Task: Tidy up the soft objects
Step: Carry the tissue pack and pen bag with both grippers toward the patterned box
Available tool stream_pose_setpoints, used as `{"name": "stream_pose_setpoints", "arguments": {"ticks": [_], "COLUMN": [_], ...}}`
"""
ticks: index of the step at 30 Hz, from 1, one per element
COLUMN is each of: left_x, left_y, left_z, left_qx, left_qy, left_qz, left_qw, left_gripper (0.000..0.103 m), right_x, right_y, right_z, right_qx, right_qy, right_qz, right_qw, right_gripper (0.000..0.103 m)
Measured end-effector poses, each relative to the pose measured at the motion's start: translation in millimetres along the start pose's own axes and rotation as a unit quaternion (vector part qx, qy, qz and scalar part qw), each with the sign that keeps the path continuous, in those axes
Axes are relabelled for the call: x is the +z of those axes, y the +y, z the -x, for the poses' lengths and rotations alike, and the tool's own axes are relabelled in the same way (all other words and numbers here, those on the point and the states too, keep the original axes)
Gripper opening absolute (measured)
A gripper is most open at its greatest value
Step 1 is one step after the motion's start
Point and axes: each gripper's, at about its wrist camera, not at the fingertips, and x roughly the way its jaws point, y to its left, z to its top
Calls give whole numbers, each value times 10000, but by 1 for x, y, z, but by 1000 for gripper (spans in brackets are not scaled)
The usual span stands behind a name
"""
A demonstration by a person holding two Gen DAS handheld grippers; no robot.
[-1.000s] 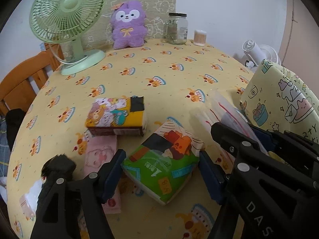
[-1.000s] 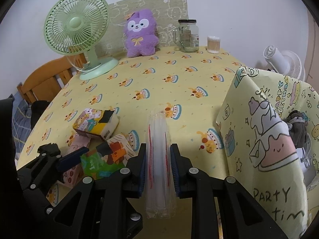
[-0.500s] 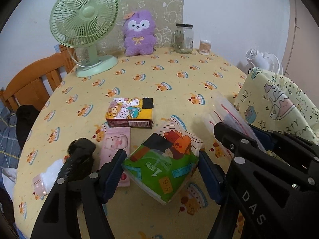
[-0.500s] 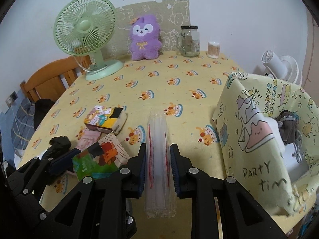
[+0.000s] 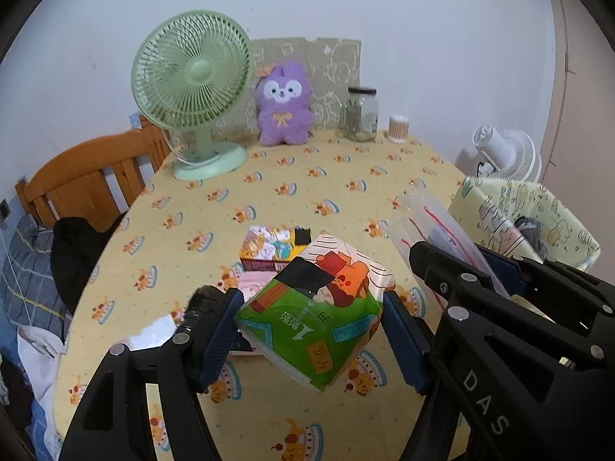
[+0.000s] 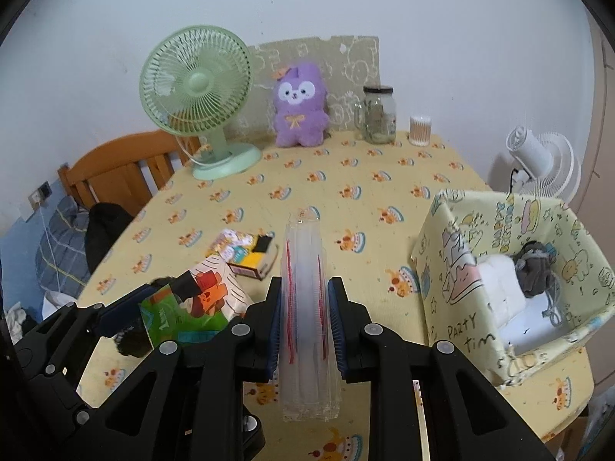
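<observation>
My left gripper (image 5: 309, 330) is shut on a green and orange tissue pack (image 5: 319, 307) and holds it above the table; the pack also shows in the right wrist view (image 6: 196, 299). My right gripper (image 6: 303, 307) is shut on a clear plastic zip bag with red lines (image 6: 305, 299), also seen in the left wrist view (image 5: 434, 230). A yellow patterned fabric box (image 6: 515, 269) stands at the right and holds white cloth and a grey item. A colourful tissue box (image 5: 273, 247) and a pink packet (image 5: 251, 280) lie on the table.
A green fan (image 6: 200, 96), a purple plush (image 6: 300, 107), a glass jar (image 6: 378, 115) and a cotton swab cup (image 6: 421, 130) stand at the back of the yellow tablecloth (image 6: 346, 192). A wooden chair (image 6: 115, 169) is at left. A white fan (image 6: 546, 161) is at right.
Both grippers have risen and pulled back from the table. The tissue pack is lifted with the left gripper, higher above the tissue box and pink packet. The zip bag stays held.
</observation>
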Motion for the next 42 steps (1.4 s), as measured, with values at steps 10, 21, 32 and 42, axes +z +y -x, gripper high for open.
{"name": "stream_pose_setpoints", "arguments": {"ticks": [10, 21, 32, 42], "left_x": [11, 27, 38, 44], "left_y": [-2, -7, -14, -30], "left_z": [35, 63, 70, 63], "left_qx": [162, 220, 273, 277], "left_qy": [-302, -573, -727, -727], "left_qz": [38, 41, -29, -89], "left_qw": [9994, 9981, 9970, 9969], "left_gripper": [74, 74, 74, 74], "right_x": [14, 30, 44, 50], "right_y": [8, 8, 3, -15], "right_z": [35, 65, 77, 75], "right_qx": [17, 63, 118, 128], "right_qy": [-277, -410, -589, -601], "right_qz": [204, 242, 240, 205], "right_qw": [9994, 9988, 9979, 9979], "right_gripper": [25, 26, 26, 26]}}
